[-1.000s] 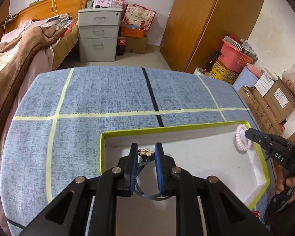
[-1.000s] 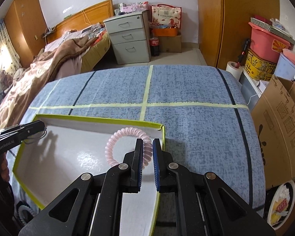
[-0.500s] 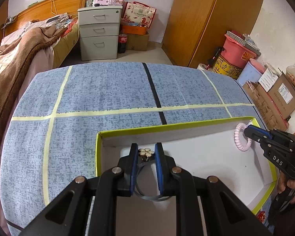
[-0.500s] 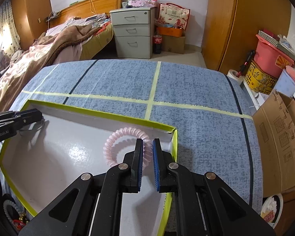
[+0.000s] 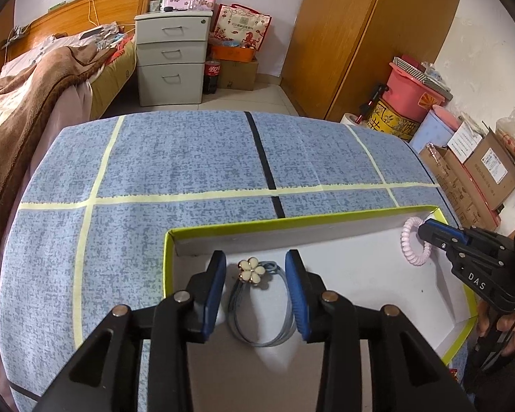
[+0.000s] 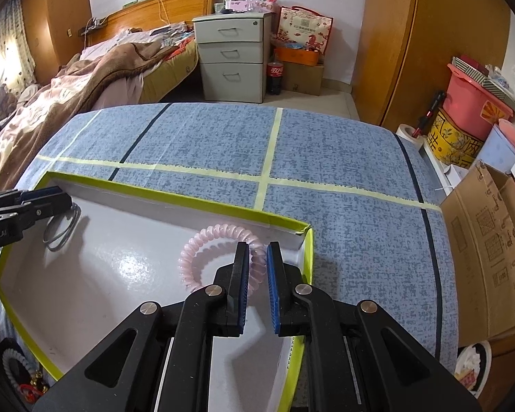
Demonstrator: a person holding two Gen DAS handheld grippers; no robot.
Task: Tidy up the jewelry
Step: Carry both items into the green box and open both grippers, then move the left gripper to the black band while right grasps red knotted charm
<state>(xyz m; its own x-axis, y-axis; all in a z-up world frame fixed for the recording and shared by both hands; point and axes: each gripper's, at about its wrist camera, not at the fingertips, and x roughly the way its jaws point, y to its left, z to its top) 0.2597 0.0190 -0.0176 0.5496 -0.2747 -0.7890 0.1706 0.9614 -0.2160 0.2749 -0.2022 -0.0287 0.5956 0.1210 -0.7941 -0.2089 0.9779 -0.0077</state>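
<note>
A white box lid with a yellow-green rim lies on the blue table. A blue-grey hair tie with a cream flower charm lies on the lid floor between the fingers of my open left gripper, untouched; its loop also shows in the right wrist view. My right gripper is shut on a pink spiral hair tie near the lid's far right corner; the tie also shows in the left wrist view.
The blue tablecloth carries yellow and black tape lines. More hair ties and trinkets lie below the lid's near left edge. Cardboard boxes stand to the right of the table, a bed to the left.
My left gripper has opened and let go of the flower hair tie, which now lies on the lid floor. My right gripper still grips the pink spiral tie, slightly lower.
</note>
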